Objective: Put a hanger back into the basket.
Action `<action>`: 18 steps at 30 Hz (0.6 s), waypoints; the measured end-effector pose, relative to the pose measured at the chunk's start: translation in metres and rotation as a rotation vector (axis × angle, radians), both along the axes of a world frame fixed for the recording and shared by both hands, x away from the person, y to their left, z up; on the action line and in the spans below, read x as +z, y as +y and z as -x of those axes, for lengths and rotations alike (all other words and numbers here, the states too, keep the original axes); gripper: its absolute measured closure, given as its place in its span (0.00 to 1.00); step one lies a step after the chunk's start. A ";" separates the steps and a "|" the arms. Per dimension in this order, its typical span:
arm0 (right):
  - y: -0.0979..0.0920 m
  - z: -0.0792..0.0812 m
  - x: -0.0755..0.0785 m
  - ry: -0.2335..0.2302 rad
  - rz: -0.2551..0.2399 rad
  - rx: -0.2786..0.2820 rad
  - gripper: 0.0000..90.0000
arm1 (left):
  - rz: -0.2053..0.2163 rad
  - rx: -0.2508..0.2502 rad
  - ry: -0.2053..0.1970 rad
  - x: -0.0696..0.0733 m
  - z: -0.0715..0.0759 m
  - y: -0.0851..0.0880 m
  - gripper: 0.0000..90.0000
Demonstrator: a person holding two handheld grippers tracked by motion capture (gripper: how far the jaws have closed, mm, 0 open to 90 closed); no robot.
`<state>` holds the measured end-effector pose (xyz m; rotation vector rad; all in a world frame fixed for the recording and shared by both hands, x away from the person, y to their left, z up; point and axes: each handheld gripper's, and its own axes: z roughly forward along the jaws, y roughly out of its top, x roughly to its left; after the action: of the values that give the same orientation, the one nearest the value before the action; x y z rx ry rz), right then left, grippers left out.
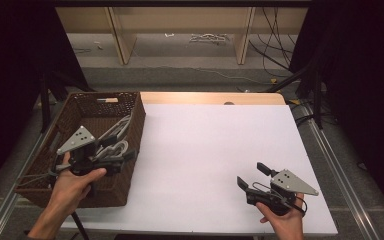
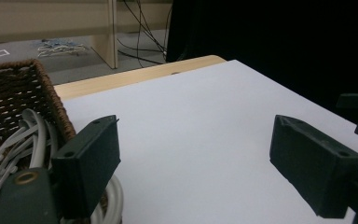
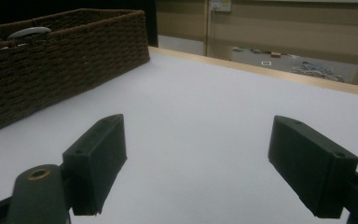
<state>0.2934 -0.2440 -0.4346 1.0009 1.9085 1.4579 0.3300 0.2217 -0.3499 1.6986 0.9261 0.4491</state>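
A dark brown wicker basket (image 1: 139, 116) stands at the table's left edge, with white-grey cables (image 1: 118, 129) coiled inside it. My left gripper (image 1: 124, 156) hovers over the basket's near right part, its jaws pointing right across the rim. In the left gripper view the jaws stand wide apart, open (image 2: 196, 140), with nothing between them, the cables (image 2: 31, 140) and basket wall (image 2: 14, 88) at the left. My right gripper (image 1: 253, 175) rests low at the table's near right, open (image 3: 196, 142) and empty, aimed toward the basket (image 3: 70, 56).
The white tabletop (image 1: 215, 140) stretches between the two grippers, with a wooden strip (image 1: 210, 97) along its far edge. Beyond the table are wooden shelf legs (image 1: 120, 35) and loose cables on the floor (image 1: 275, 50). Dark curtains flank both sides.
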 end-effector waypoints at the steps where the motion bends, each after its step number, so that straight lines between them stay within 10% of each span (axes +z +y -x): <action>1: 0.000 0.000 0.000 0.000 0.001 0.001 0.22 | 0.000 -0.004 -0.003 0.000 0.001 -0.002 0.18; 18: 0.003 0.003 0.002 -0.010 -0.004 0.003 0.22 | 0.028 -0.076 -0.050 -0.018 0.014 -0.032 0.18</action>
<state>0.2906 -0.2414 -0.4322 0.9908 1.9014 1.4658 0.3159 0.1900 -0.3683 1.6837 0.8255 0.4242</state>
